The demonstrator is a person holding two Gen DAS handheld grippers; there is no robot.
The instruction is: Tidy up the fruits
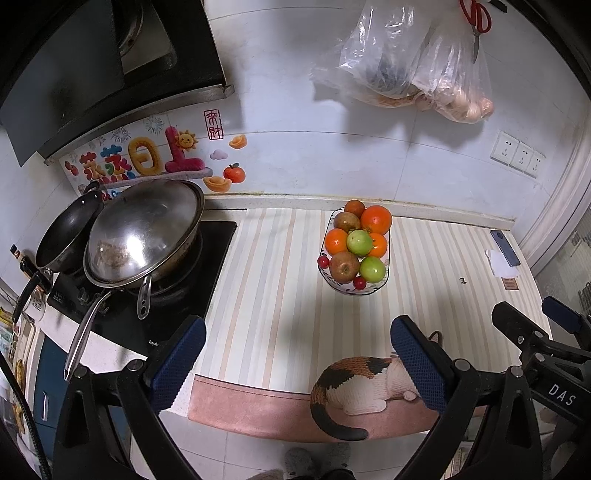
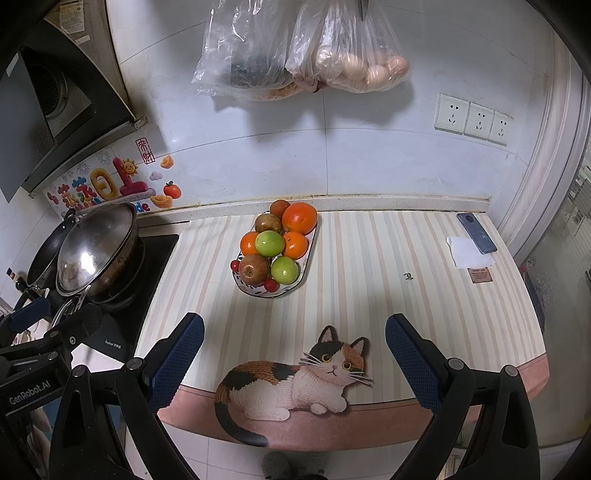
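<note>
An oval patterned plate [image 1: 369,290] [image 2: 258,291] stands on the striped mat near the back wall. It holds several fruits: oranges [image 1: 376,219] [image 2: 299,218], green apples [image 1: 359,242] [image 2: 270,243], reddish-brown apples [image 1: 344,267] [image 2: 254,268] and small red cherries [image 1: 359,282] [image 2: 270,284]. My left gripper [image 1: 295,360] is open and empty, held above the mat's front edge, well short of the plate. My right gripper [image 2: 294,360] is open and empty too, in front of the plate. Each gripper shows at the edge of the other's view.
A gas stove with a steel wok [image 1: 144,236] [image 2: 98,247] and a black pan [image 1: 68,236] is at the left. A phone [image 2: 476,232] and white paper [image 2: 469,253] lie at the right. Plastic bags [image 2: 303,48] and scissors [image 1: 476,18] hang on the wall above the plate.
</note>
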